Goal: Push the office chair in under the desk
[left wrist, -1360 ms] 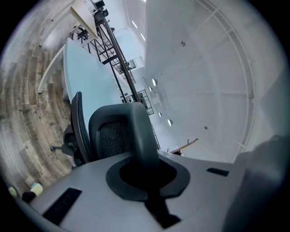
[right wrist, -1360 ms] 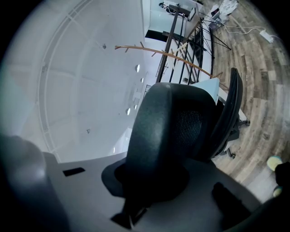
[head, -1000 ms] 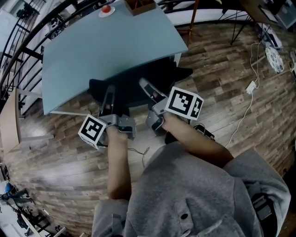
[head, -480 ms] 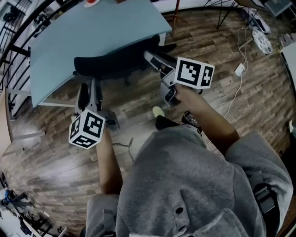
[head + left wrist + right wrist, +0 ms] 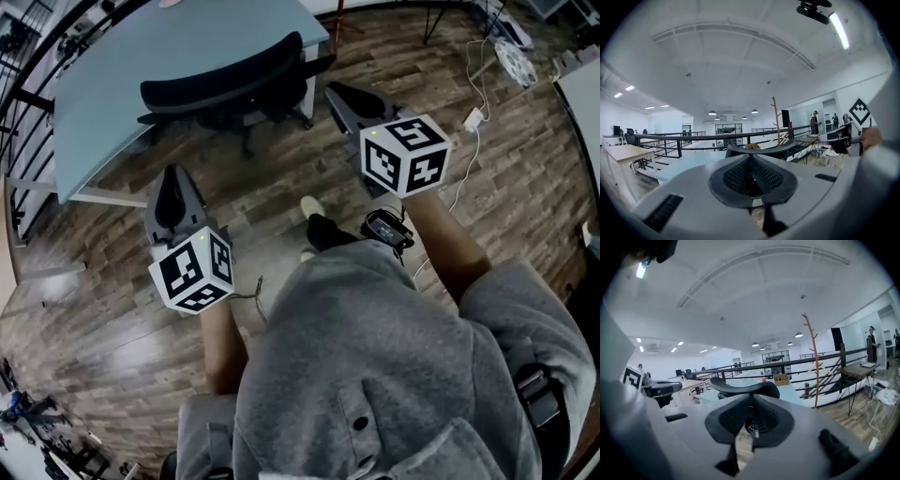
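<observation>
Under the smooth pale-blue desk (image 5: 122, 103) the black curved-back office chair (image 5: 225, 80) is sitting tucked in, left gripper (image 5: 175, 192) and right gripper (image 5: 342, 98) hanging clear over wood-plank floor (image 5: 272, 197), ribbed jaws just closing together on nothing.

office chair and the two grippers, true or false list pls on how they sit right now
1. The office chair is tucked in at the desk, its backrest by the desk edge. True.
2. The left gripper grips the chair's backrest. False: it is clear of the chair. Its fingers have just been closing, with nothing between them.
3. The right gripper holds nothing. True. Its fingers have just been closing too and stand together.
4. The floor is carpet. False: it is wooden planks.
5. A white cable lies on the floor at the right. True.
</observation>
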Demonstrator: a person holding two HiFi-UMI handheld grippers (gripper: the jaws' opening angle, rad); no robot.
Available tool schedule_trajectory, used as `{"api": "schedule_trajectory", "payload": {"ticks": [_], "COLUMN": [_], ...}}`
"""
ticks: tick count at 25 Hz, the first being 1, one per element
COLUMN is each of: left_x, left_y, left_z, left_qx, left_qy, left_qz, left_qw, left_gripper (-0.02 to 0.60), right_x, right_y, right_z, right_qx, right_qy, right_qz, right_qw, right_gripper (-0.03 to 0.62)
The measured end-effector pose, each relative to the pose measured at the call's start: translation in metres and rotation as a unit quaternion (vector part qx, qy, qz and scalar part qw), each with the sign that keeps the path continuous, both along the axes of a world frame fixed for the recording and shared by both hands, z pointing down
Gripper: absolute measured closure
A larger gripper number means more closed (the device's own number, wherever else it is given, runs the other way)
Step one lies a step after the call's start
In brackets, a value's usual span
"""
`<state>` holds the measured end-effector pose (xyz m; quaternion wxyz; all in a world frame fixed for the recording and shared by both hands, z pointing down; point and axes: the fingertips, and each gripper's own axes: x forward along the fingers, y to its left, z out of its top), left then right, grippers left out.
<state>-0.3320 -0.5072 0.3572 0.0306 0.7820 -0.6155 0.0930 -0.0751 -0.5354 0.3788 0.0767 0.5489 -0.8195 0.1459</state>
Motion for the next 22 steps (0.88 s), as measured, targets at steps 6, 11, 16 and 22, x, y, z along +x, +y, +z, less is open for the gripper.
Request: {"api": "schedule_trajectory", "payload": {"ticks": [6,11,16,22], "left_x": [0.008,0.013,0.017,0.045], "left_y": [0.046,0.076,0.094,0.113], "left_z": [-0.003,-0.009,-0.021,-0.028], "left_qx": [0.01,0.018,0.029,0.021], "left_qy": [-0.008,-0.012,-0.025,-0.022], "left_qz": [0.019,0.019,0.011,0.02], "left_qw": [0.9997,0.9996,0.9992,0.9993], "left_gripper": [0.566,0.566,0.566,0.566], "right_x": [-0.018,-0.029,-0.028,-0.013], "right_y": [0.056,0.09,0.1,0.113], "right_z": [-0.022,-0.033,-0.037,-0.041], "right_qx": [0.051,0.075,0.082,0.09], "right_qy": [0.063,0.084,0.08,0.065], "right_qz": [-0.039,-0.061,-0.065,-0.072], "right_qw": [0.996,0.992,0.991,0.991], "right_gripper": [0.553,0.551,0.551,0.551]}}
